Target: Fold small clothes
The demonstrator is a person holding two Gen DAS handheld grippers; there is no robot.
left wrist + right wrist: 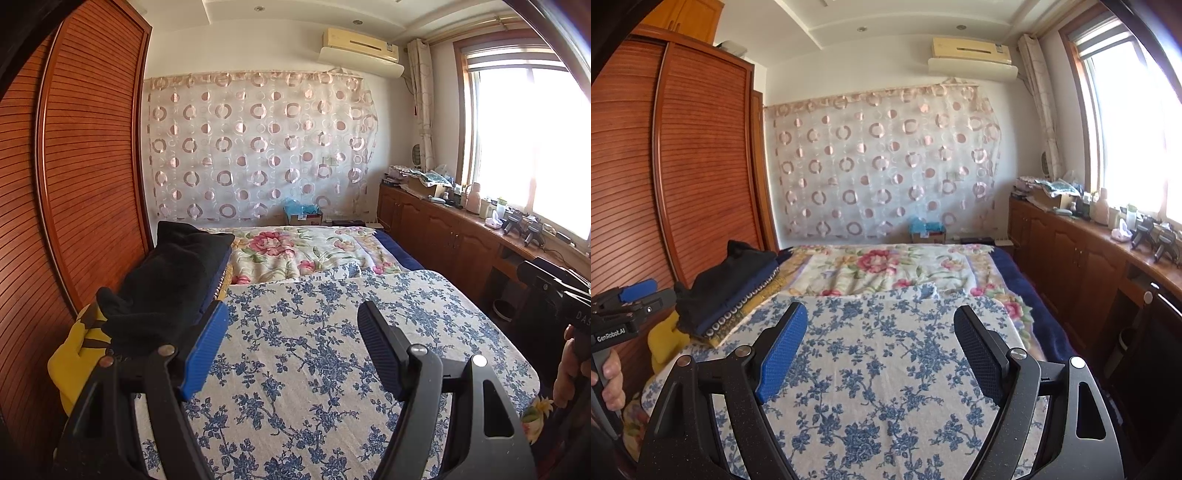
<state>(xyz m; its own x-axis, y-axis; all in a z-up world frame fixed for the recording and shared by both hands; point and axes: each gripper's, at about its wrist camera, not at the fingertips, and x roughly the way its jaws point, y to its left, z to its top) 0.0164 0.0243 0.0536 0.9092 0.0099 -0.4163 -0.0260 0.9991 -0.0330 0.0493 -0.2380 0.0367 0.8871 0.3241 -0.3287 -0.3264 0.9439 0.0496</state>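
1. both grippers, left (293, 347) and right (881, 350), gape wide, holding nothing.
2. dark clothes (173, 280) lie piled ahead-left of them.
3. likely soft, light, floppy; pinch an edge or corner.

Dark folded clothes (173, 280) stacked, bed's left edge
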